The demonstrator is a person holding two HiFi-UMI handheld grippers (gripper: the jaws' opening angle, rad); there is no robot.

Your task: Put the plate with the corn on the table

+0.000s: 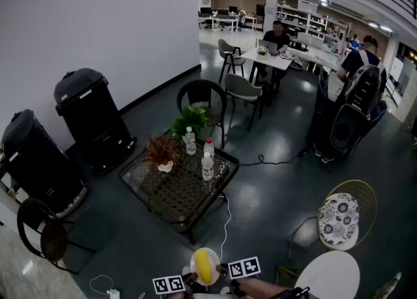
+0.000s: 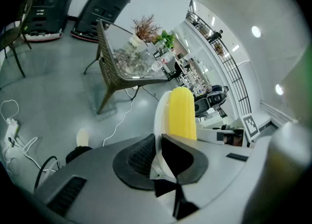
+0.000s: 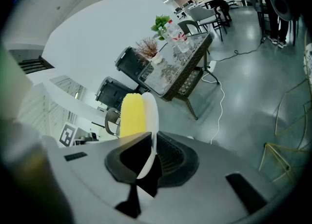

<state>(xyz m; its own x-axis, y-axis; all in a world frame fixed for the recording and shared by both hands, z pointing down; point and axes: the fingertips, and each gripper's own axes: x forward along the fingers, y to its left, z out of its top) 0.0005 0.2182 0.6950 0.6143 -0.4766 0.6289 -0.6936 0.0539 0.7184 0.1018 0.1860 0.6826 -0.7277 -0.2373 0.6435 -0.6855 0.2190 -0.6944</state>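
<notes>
**Item: small white round plate (image 1: 194,269) bearing one yellow corn cob (image 1: 205,264), in carriage, not yet delivered.**

I held the plate low before me, over the grey floor. My left gripper (image 2: 159,142) had its jaws clamped on one edge of the rim, and my right gripper (image 3: 148,152) had its jaws clamped on the opposite edge. The glass-topped wicker bench (image 1: 176,197), stocked with potted plants and bottles, stood well apart ahead. Pick-up judged complete; approach, set-down and release outstanding.
</notes>
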